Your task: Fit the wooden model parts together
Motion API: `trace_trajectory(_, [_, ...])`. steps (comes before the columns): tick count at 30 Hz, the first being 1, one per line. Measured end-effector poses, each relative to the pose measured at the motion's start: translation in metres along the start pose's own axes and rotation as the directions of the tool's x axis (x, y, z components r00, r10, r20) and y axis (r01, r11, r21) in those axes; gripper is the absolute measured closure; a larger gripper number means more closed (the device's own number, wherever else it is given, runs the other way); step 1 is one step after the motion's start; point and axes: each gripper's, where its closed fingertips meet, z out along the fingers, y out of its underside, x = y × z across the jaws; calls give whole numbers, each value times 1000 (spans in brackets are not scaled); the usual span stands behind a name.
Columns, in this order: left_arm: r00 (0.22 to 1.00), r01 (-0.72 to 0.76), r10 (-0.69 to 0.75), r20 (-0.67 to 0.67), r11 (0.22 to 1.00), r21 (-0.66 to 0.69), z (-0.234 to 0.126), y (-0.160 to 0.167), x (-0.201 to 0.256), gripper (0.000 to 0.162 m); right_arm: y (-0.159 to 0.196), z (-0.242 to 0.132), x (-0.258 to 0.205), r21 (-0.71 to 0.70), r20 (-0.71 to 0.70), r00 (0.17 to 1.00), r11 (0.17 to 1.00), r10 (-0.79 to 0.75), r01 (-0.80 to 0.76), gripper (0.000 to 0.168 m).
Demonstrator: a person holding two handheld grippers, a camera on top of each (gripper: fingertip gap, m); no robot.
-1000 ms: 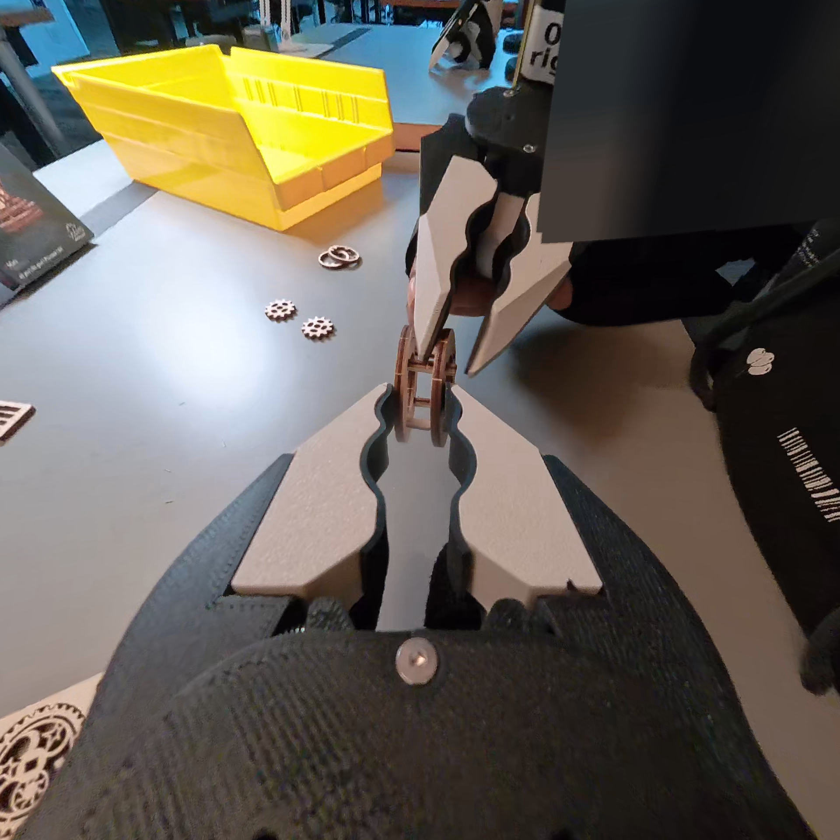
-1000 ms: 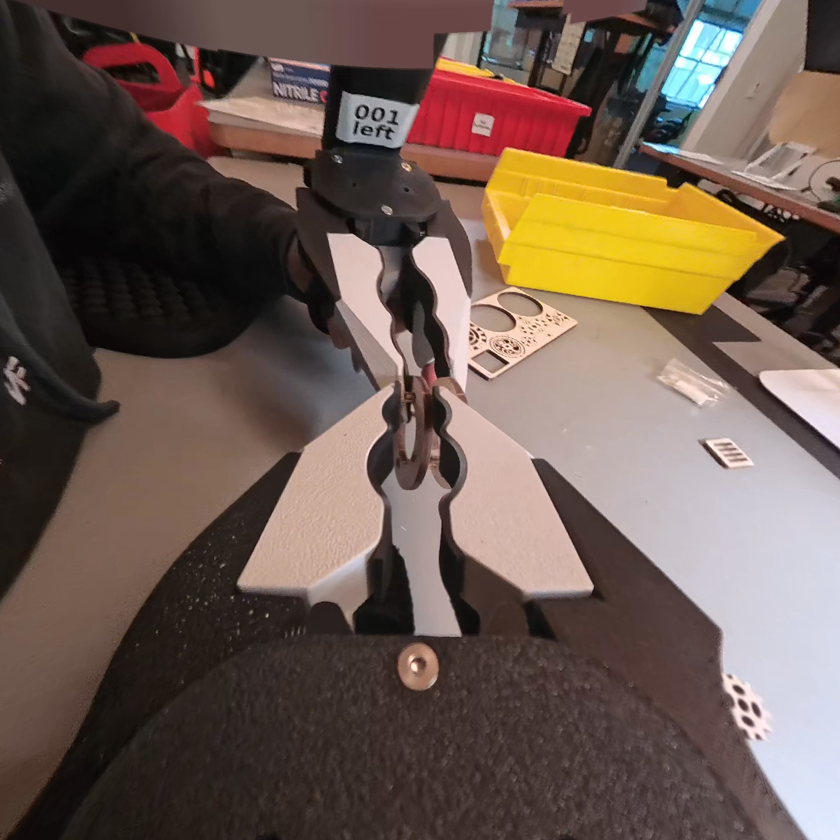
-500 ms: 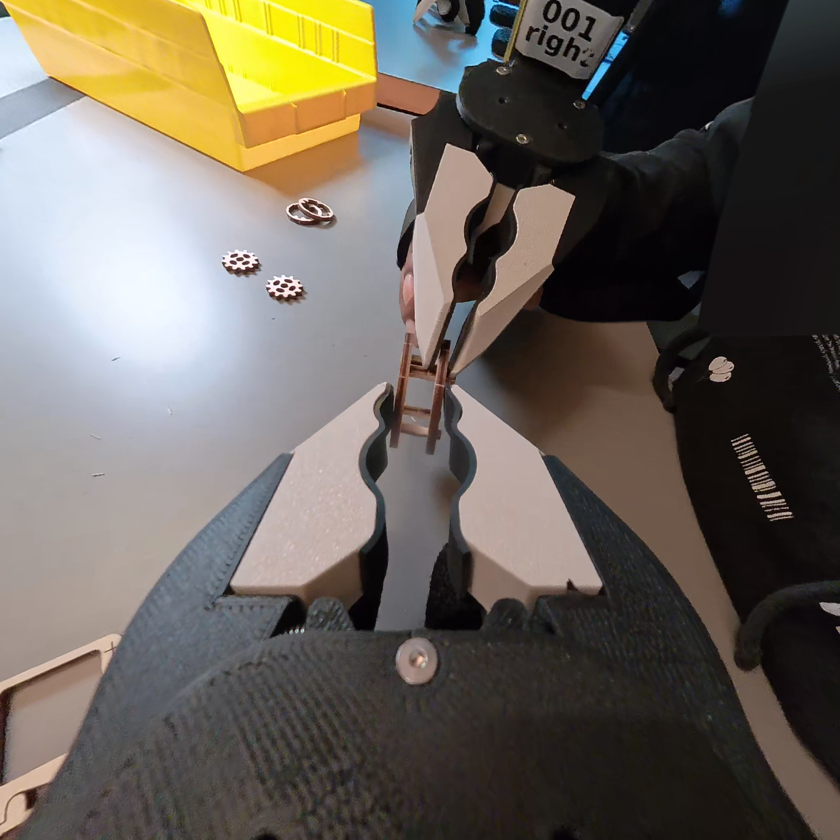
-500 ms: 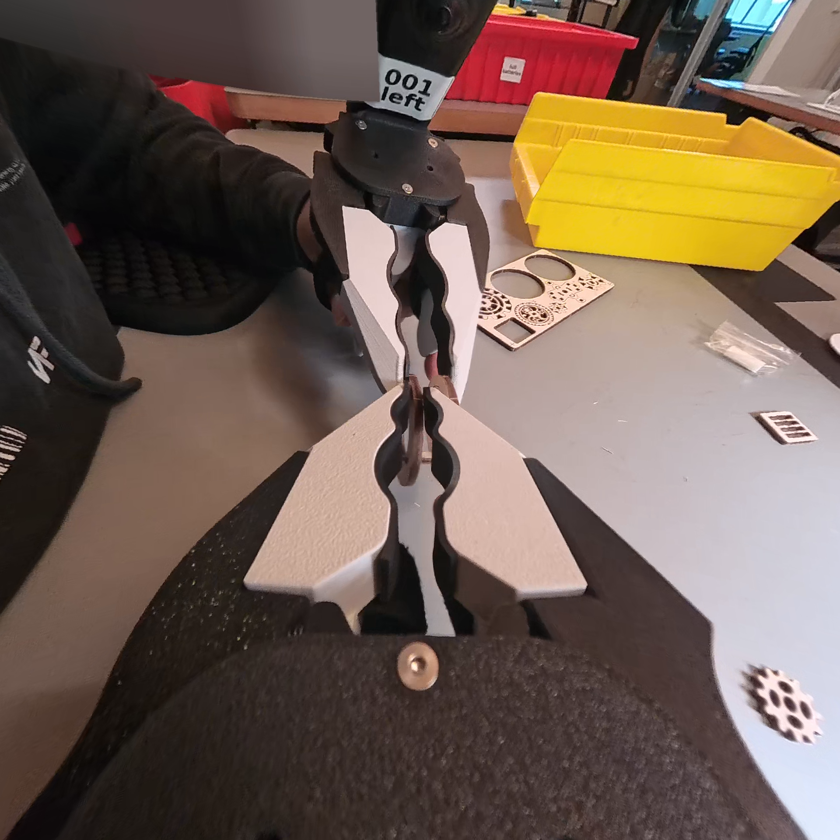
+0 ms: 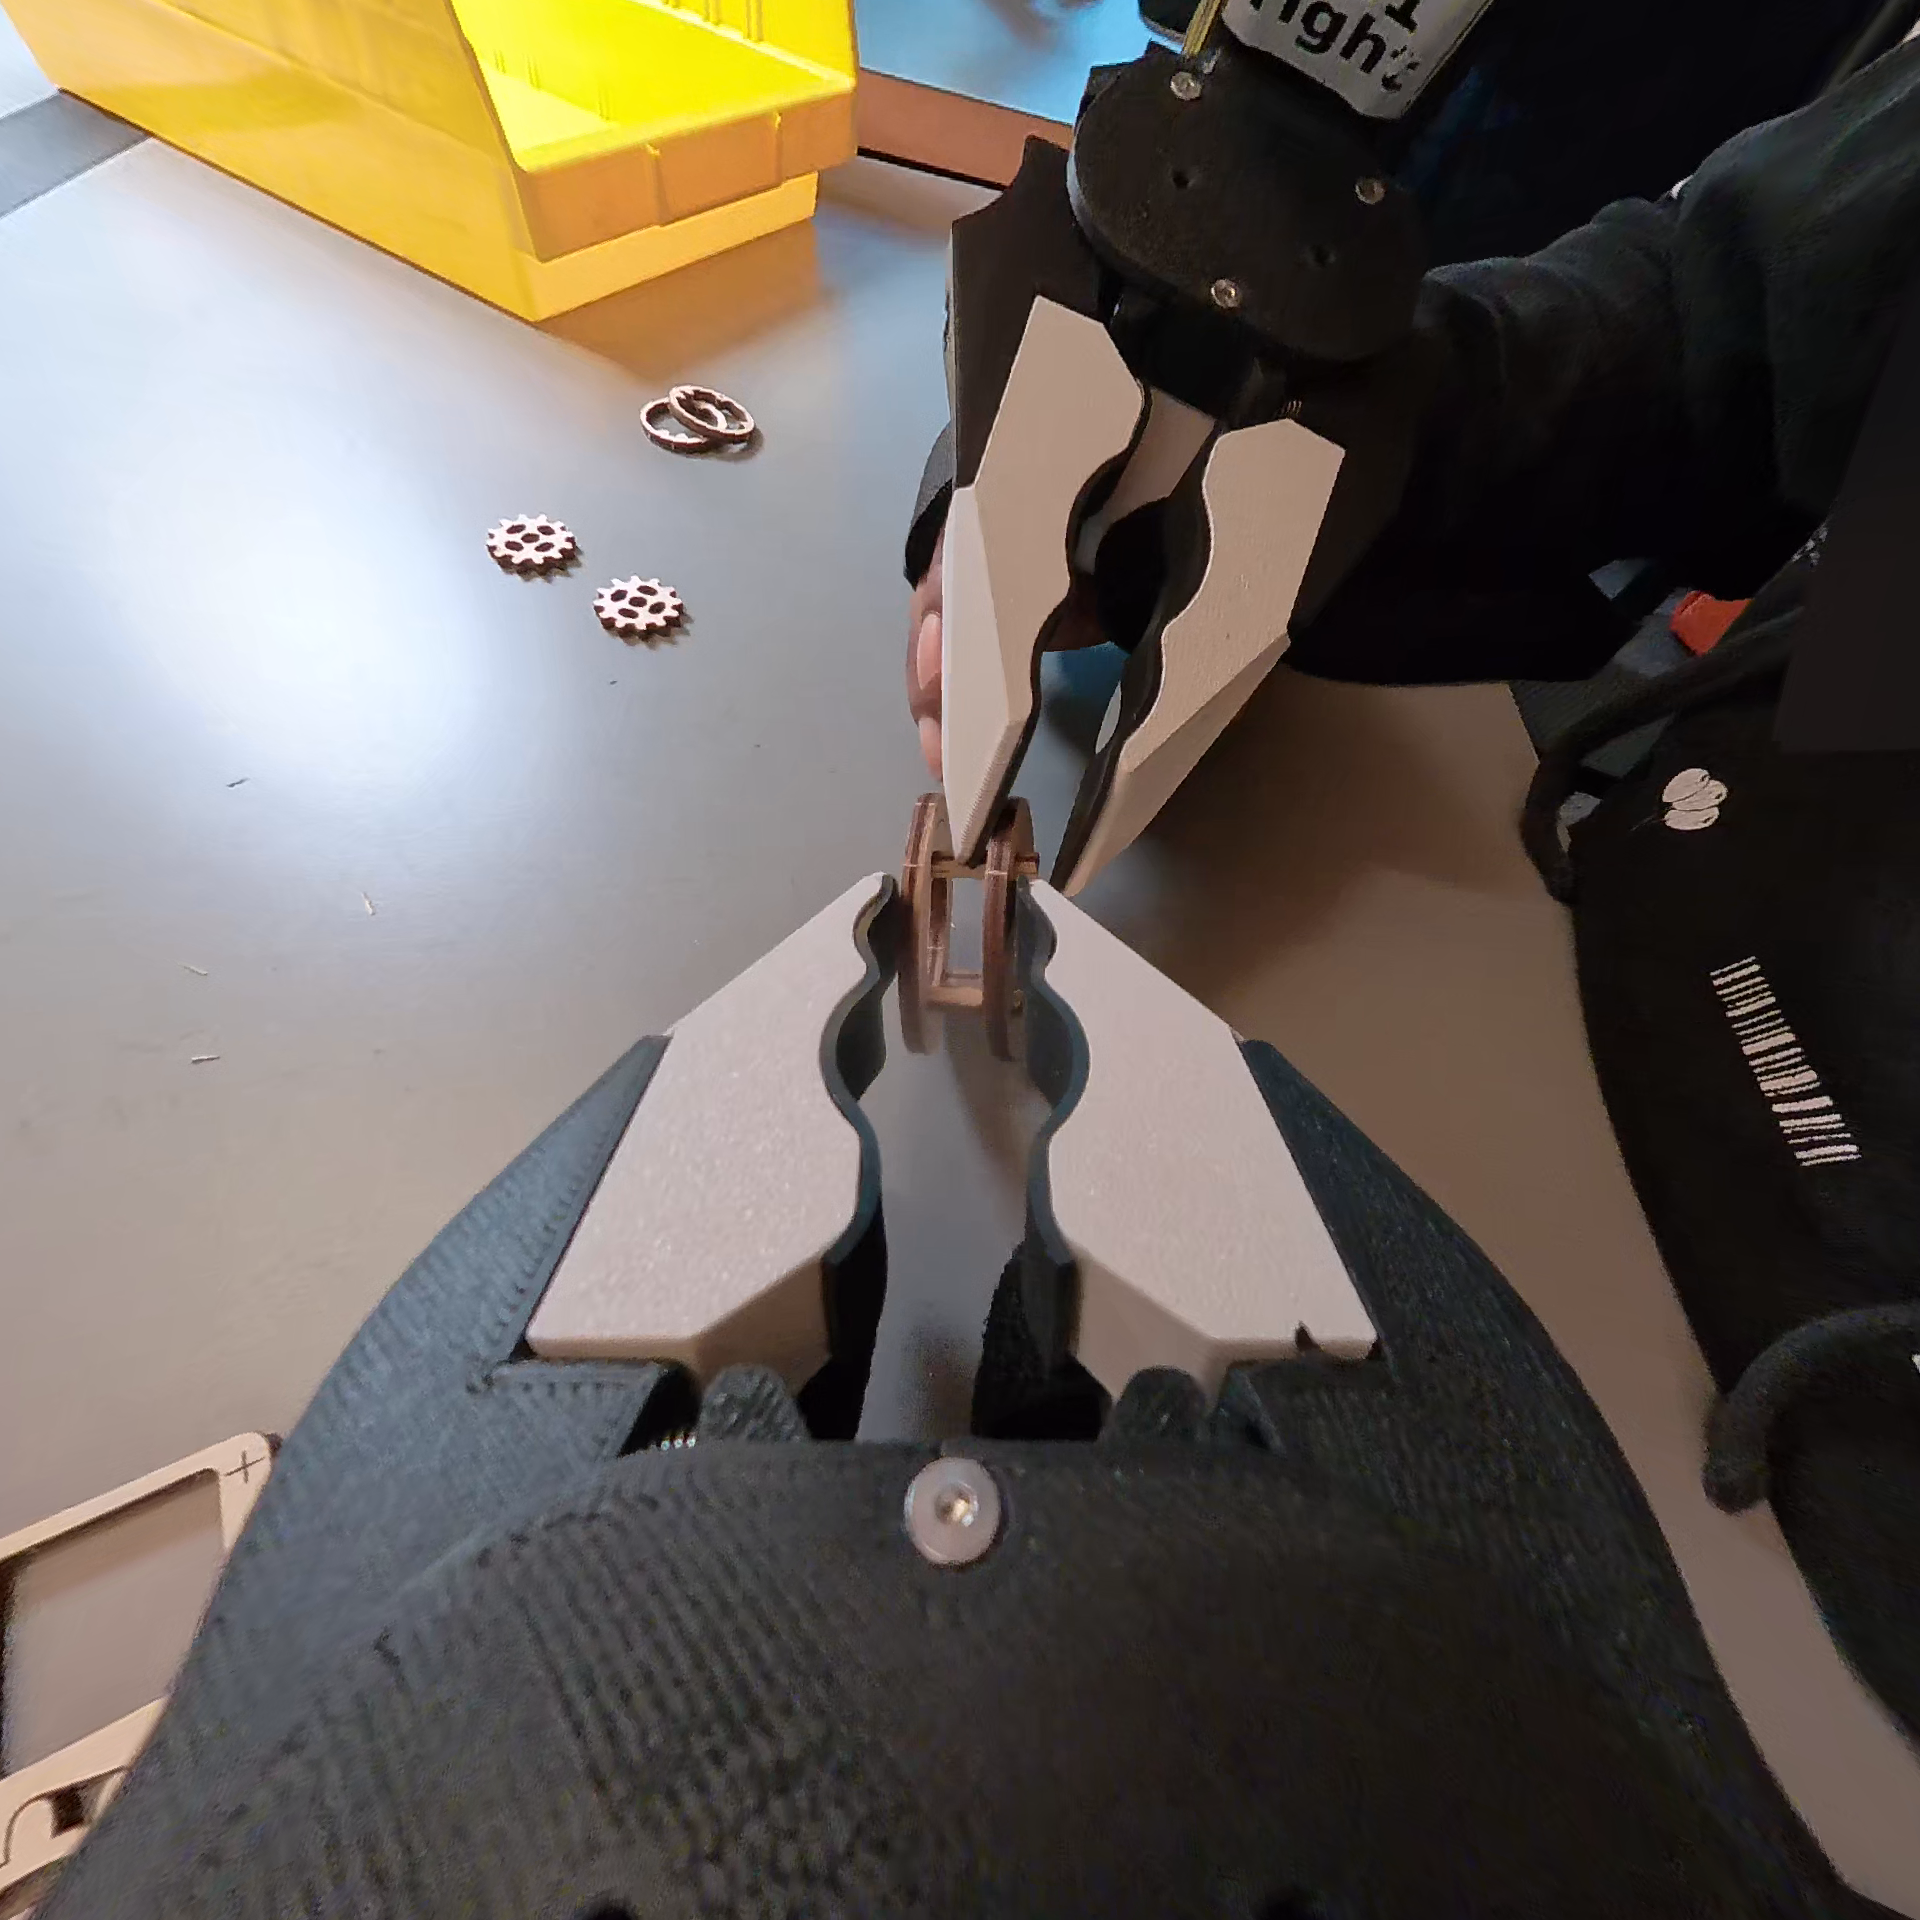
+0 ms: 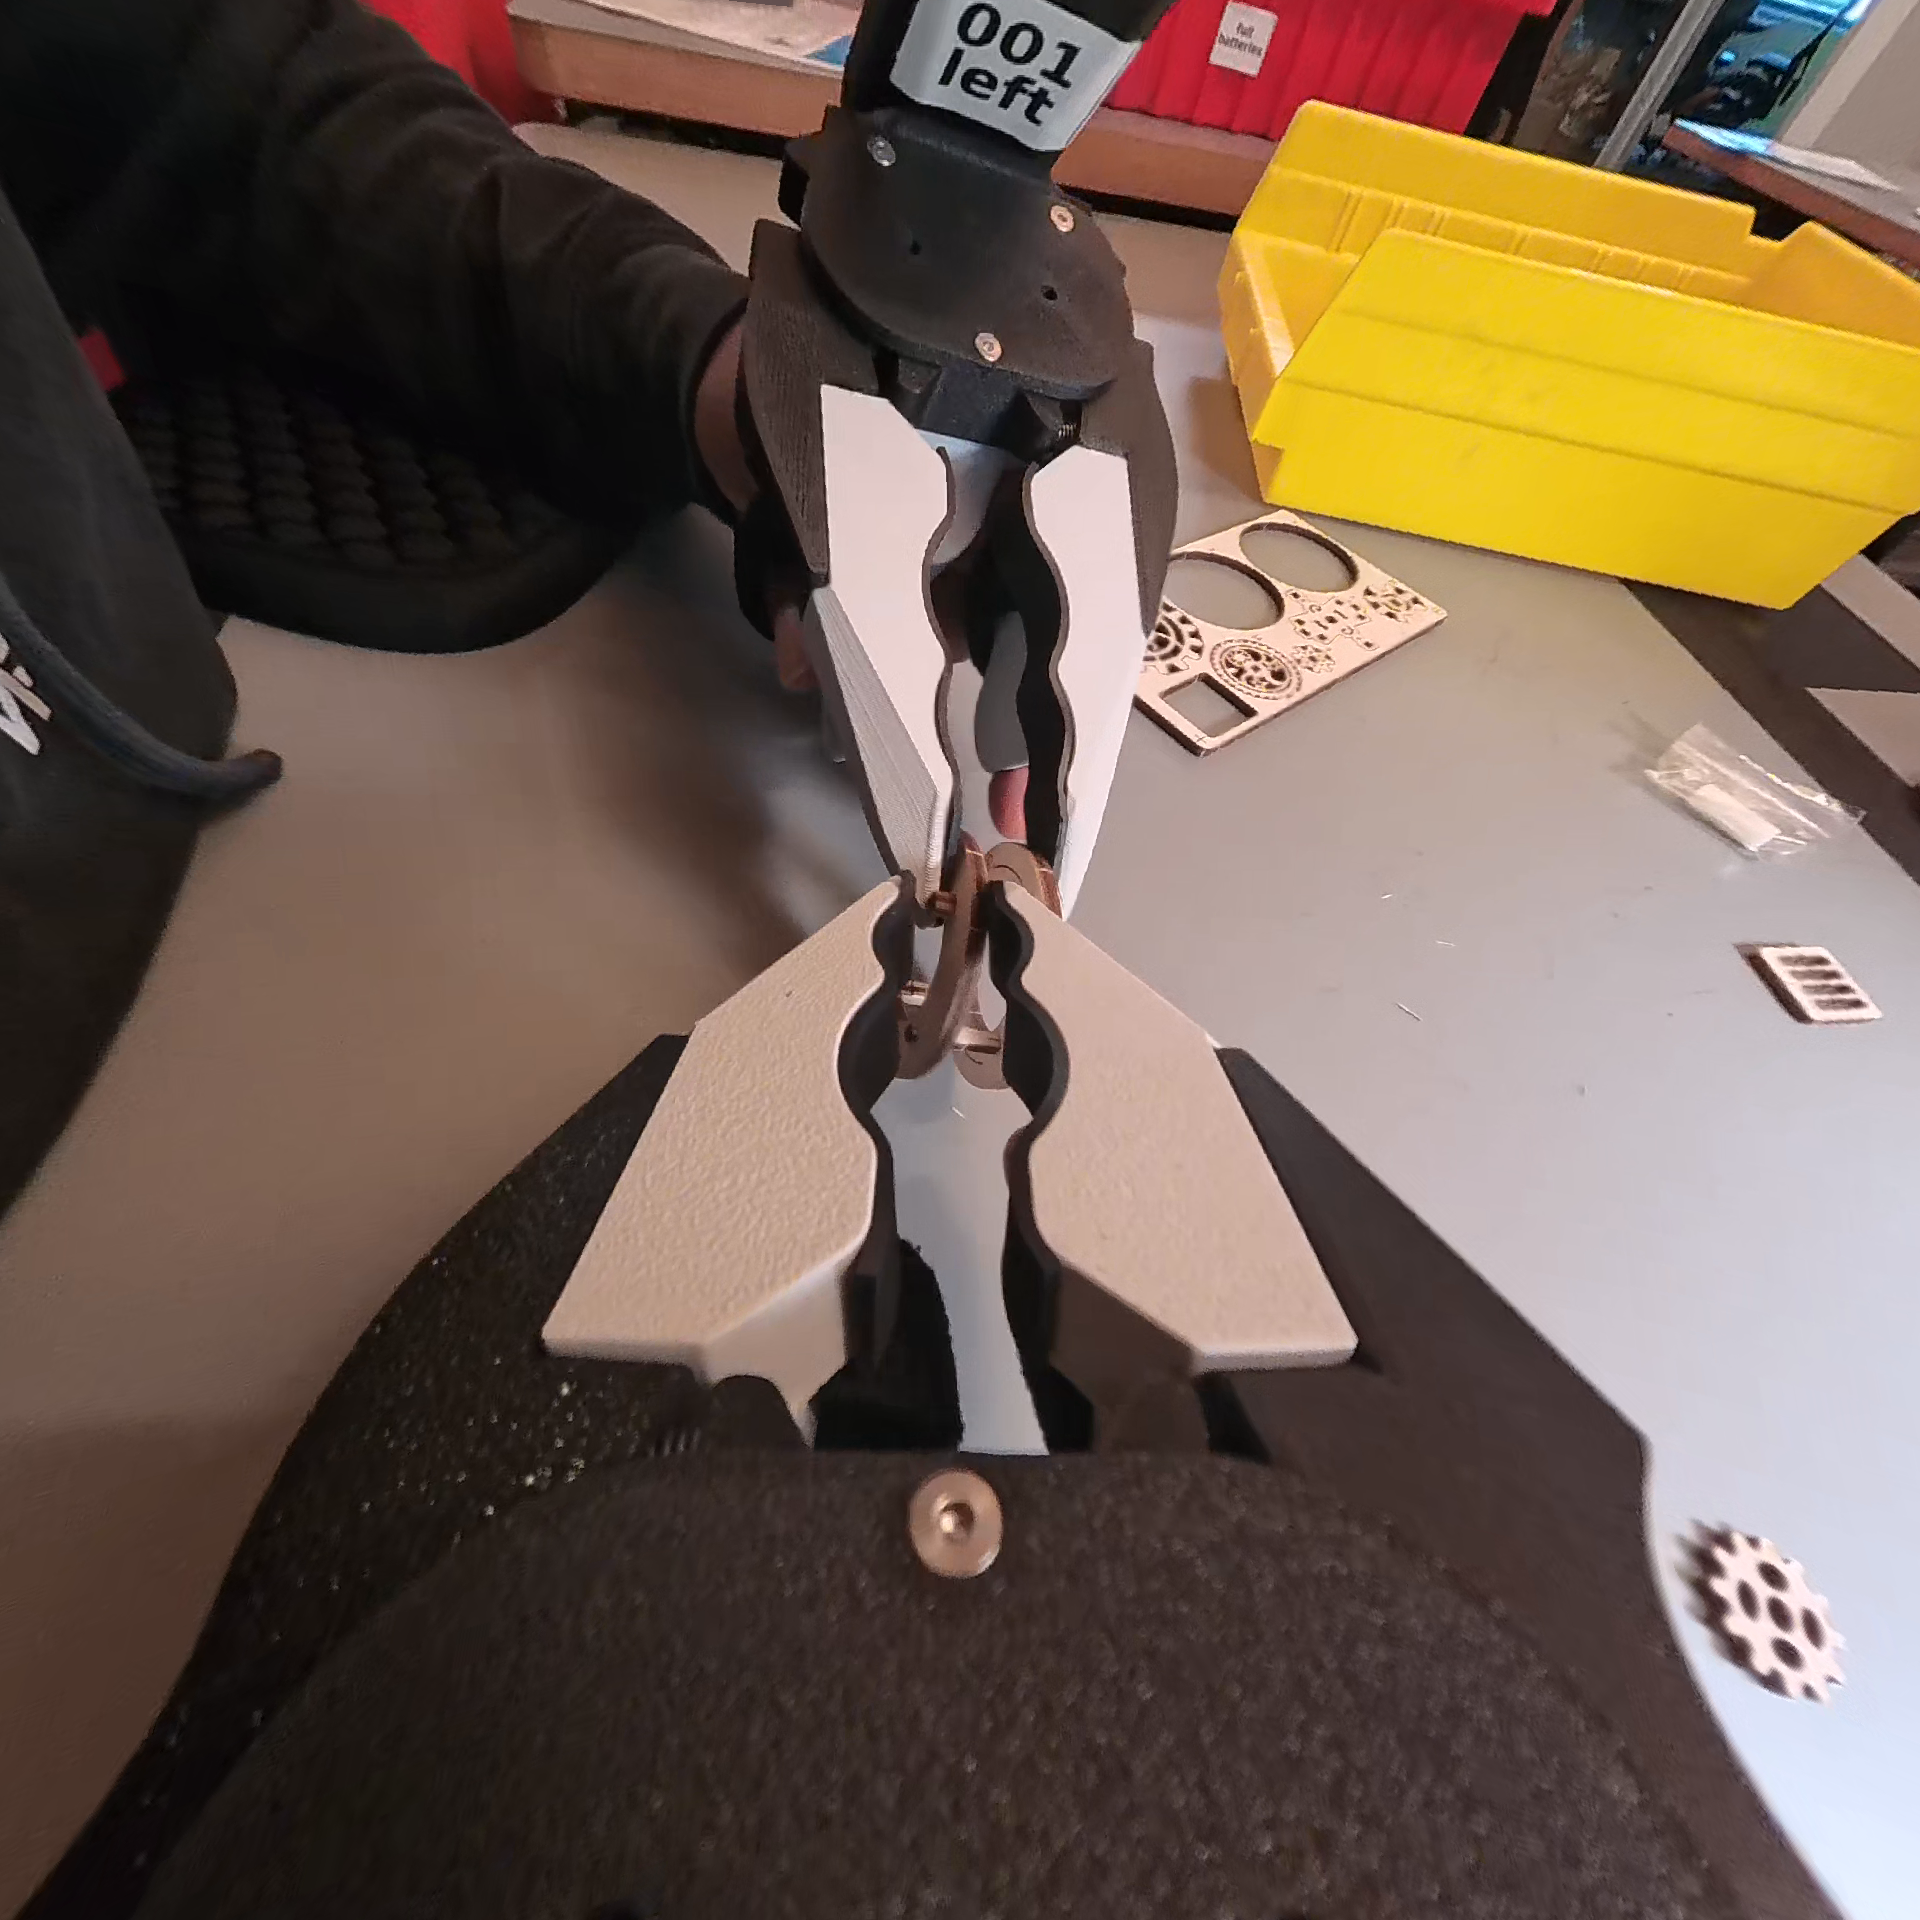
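Observation:
A small wooden wheel assembly, two brown discs joined by cross pegs, is held upright just above the grey table. My left gripper is shut on it, one finger on each disc's outer face. My right gripper comes in from the opposite side and straddles one disc. In the left wrist view the right gripper has one fingertip between the discs and the other outside the right disc, with a gap showing. The left gripper also shows in the right wrist view.
A yellow bin stands at the back. Two wooden gears and a pair of rings lie loose on the table. A punched-out wooden sheet, a small plastic bag and a slatted piece lie nearby. A person's dark sleeves flank the grippers. Only a small space, under 4 cm, lies between the two pairs of fingers. Left tips and right tips are each some 25 cm from the slatted piece.
The right gripper's fingers were closed on the disc half a second ago and have since spread apart. The left gripper keeps hold of the assembly.

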Motion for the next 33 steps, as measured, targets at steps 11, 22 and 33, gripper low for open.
trace_trajectory(11, [1000, -27, 27, -13, 999, -17, -1, 5, 3, 133, -1, -1, -6, 16, 51, 999, 1000, 18, -19, 161])
trace_trajectory(22, [976, -213, 215, 24, 974, -76, 0, 13, 5, 139, -4, -3, -6, 37, 20, 997, 996, -76, 75, 161])
trace_trajectory(33, [966, -242, 247, 75, 968, -71, -3, 3, 4, 140, 4, -2, -4, 0, 12, 998, 998, -63, 63, 164])
